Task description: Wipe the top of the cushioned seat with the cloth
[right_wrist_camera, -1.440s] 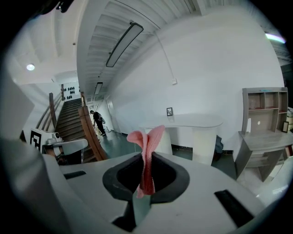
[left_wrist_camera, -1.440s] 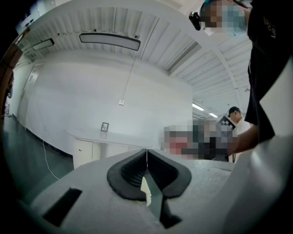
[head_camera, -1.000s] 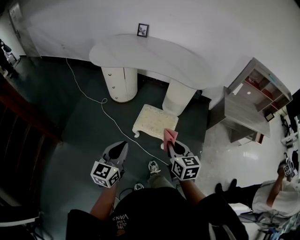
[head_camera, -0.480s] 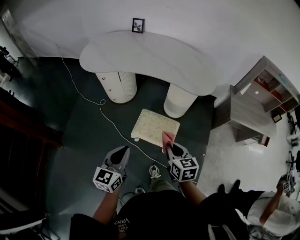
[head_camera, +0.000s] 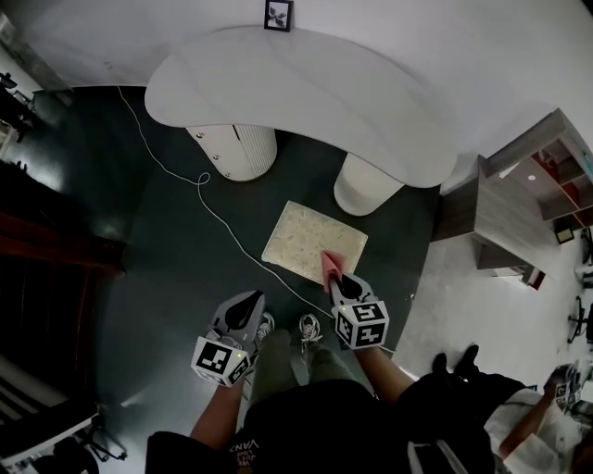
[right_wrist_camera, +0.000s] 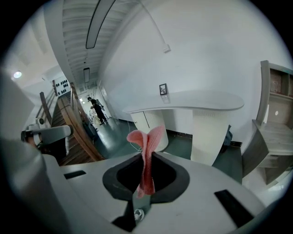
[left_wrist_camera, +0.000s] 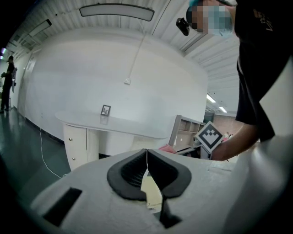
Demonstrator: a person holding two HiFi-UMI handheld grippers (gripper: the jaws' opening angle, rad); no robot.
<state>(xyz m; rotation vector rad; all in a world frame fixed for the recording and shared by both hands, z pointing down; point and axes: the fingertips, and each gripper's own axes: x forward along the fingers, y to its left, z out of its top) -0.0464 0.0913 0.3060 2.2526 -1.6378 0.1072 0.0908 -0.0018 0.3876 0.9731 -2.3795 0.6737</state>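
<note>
The cushioned seat (head_camera: 310, 242) is a low cream stool with a pale patterned top, standing on the dark floor in front of the desk. My right gripper (head_camera: 339, 278) is shut on a pink cloth (head_camera: 330, 265), held at the seat's near right corner; the cloth (right_wrist_camera: 147, 153) sticks up pinched between the jaws in the right gripper view. My left gripper (head_camera: 246, 302) hangs to the left of the seat, over the floor, its jaws shut with nothing in them (left_wrist_camera: 147, 157). A sliver of the seat (left_wrist_camera: 150, 189) shows below the left jaws.
A white curved desk (head_camera: 296, 88) on two round pedestals stands beyond the seat, with a small framed picture (head_camera: 278, 14) on it. A white cable (head_camera: 208, 208) runs across the floor to the seat's left. A grey shelf unit (head_camera: 523, 199) stands at the right. My shoes (head_camera: 306, 327) are just before the seat.
The view has come closer to the desk and seat. The right gripper with the cloth stays at the seat's near right corner; the left gripper has shifted slightly right.
</note>
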